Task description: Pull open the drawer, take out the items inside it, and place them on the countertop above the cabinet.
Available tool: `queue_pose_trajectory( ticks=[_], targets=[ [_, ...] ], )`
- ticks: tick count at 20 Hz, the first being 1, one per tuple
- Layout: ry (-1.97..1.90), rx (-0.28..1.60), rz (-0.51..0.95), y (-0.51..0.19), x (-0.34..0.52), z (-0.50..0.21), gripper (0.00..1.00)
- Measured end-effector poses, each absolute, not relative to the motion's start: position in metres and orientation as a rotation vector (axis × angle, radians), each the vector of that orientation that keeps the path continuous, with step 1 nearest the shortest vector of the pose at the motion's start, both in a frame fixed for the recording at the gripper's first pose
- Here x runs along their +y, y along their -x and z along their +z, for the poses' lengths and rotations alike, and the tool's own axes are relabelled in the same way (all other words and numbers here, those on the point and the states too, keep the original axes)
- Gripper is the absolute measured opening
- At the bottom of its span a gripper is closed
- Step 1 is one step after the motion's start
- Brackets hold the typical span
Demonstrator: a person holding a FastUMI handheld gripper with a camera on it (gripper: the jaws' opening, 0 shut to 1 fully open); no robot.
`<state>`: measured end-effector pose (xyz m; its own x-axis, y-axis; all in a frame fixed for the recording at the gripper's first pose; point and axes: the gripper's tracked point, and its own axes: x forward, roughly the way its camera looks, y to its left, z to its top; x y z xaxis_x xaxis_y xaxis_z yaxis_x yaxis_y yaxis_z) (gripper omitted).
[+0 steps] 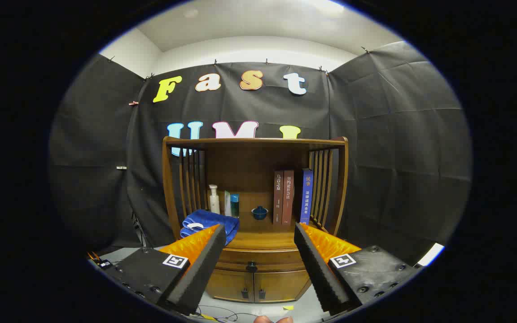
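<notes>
Drawer shut, dead ahead of the open tongs

The drawer (pixel 258 259) sits closed in the wooden cabinet (pixel 255 211), its long axis running side to side across the line of approach, with a small dark knob (pixel 251 267) at its middle — this knob lies almost straight ahead of the tongs (pixel 256 231), in the gap between the two fingers and beyond their tips, not yet touched. The tongs stand wide apart and hold nothing. Just above the drawer is the bench (pixel 258 240), the cabinet's top surface, where a blue towel (pixel 209 223) lies at the left by the left finger; behind it stand a pump bottle (pixel 214 199), a small blue lidded cup (pixel 259 212) and three upright books (pixel 292 196). Below the drawer are two small doors (pixel 254 285). I judge the next move to be a straight advance onto the knob — little sideways correction needed.
</notes>
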<state>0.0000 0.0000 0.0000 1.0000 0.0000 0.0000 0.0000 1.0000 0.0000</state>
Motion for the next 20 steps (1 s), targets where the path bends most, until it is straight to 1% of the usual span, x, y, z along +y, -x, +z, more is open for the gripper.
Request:
queue_pose_trajectory(
  ticks=[20],
  targets=[
    [0.011, -0.019, -0.002, 0.0008, -0.0003, 0.0063, 0.99]
  ],
)
